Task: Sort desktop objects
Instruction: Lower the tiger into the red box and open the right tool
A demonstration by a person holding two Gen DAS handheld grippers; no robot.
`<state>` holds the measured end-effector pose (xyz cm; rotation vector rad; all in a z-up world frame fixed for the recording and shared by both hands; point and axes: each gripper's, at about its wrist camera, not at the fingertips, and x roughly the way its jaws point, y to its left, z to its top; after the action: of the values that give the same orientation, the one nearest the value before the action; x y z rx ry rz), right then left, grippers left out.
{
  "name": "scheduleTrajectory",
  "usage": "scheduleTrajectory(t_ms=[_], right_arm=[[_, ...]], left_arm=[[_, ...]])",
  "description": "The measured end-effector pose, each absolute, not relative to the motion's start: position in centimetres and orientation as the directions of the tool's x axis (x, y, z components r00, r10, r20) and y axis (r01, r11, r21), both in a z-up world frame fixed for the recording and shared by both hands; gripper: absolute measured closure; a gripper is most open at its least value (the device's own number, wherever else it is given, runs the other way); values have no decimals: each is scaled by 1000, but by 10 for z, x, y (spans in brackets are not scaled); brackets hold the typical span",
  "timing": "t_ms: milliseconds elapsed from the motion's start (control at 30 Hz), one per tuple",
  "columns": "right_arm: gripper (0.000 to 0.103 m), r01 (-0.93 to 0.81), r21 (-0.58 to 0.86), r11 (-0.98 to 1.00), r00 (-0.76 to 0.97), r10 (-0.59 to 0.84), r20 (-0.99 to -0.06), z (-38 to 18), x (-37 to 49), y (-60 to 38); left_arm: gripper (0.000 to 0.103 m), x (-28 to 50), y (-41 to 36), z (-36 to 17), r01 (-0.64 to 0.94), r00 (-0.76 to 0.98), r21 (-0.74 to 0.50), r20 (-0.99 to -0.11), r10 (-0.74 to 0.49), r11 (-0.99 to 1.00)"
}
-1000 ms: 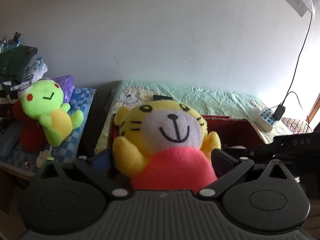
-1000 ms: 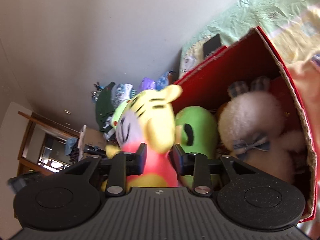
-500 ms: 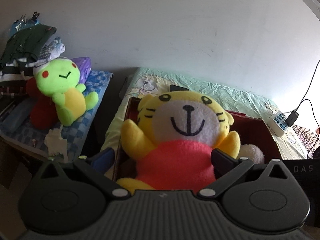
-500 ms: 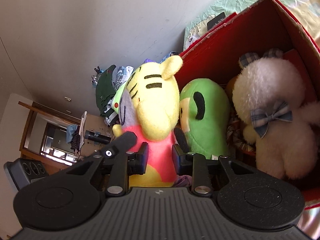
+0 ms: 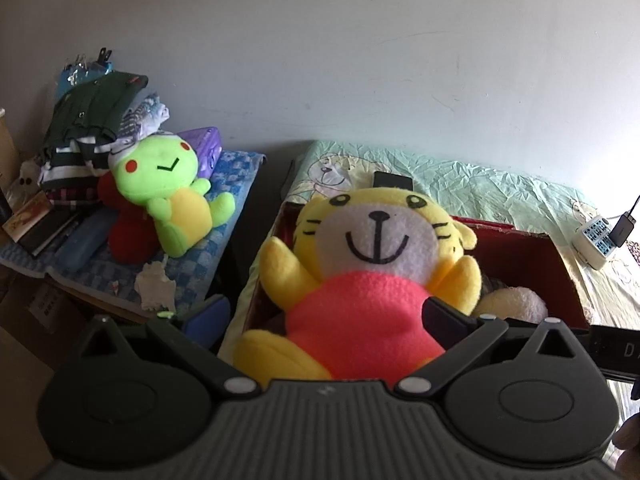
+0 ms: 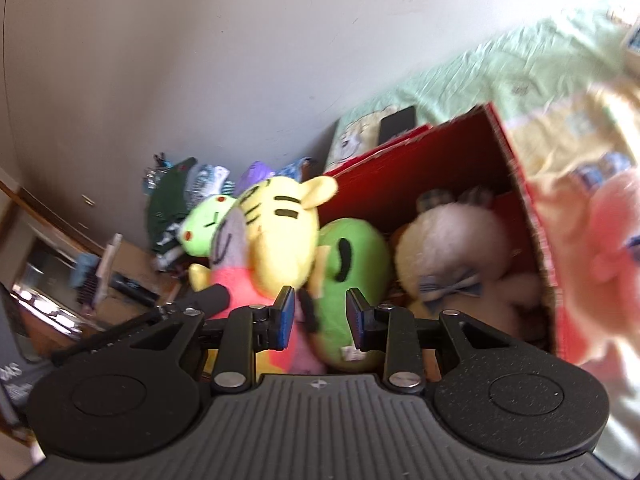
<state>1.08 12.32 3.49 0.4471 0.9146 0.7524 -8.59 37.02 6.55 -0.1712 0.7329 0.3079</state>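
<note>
A yellow tiger plush (image 5: 372,256) with a pink body stands upright at the left end of the red cardboard box (image 5: 532,256). My left gripper (image 5: 326,316) is shut wide on its body, and the right finger presses into the pink fleece. In the right wrist view the tiger plush (image 6: 280,232) leans against a green plush (image 6: 352,264), beside a white plush with a checked bow (image 6: 452,240) inside the red box (image 6: 420,160). My right gripper (image 6: 320,316) hovers just in front of them. Its jaws are opening, with nothing pressed between the pads.
A green frog plush (image 5: 168,184) and a red toy lie on a blue checked side table, with a clothes pile (image 5: 88,120) behind. A black phone (image 5: 392,180) and a power strip (image 5: 592,240) lie on the bedsheet. A blurred pink plush (image 6: 612,240) fills the right edge.
My right gripper has let go of the tiger's pink body and drawn back and up. The tiger now sits lower in the box, still between the left fingers.
</note>
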Motion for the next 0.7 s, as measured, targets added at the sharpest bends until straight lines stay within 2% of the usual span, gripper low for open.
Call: scheduleTrajectory(t_ms=[400,700], right_arm=[[68,-418,488,766,472,642,-604,42,-15,116],[67,-433,389,813,546,580,-605,55,-26,113]], left_arm=[[1,-98,343,67,-340,682,28,-681,267,940],[1,-97,329,71,-354,651,91,-690,315,931]])
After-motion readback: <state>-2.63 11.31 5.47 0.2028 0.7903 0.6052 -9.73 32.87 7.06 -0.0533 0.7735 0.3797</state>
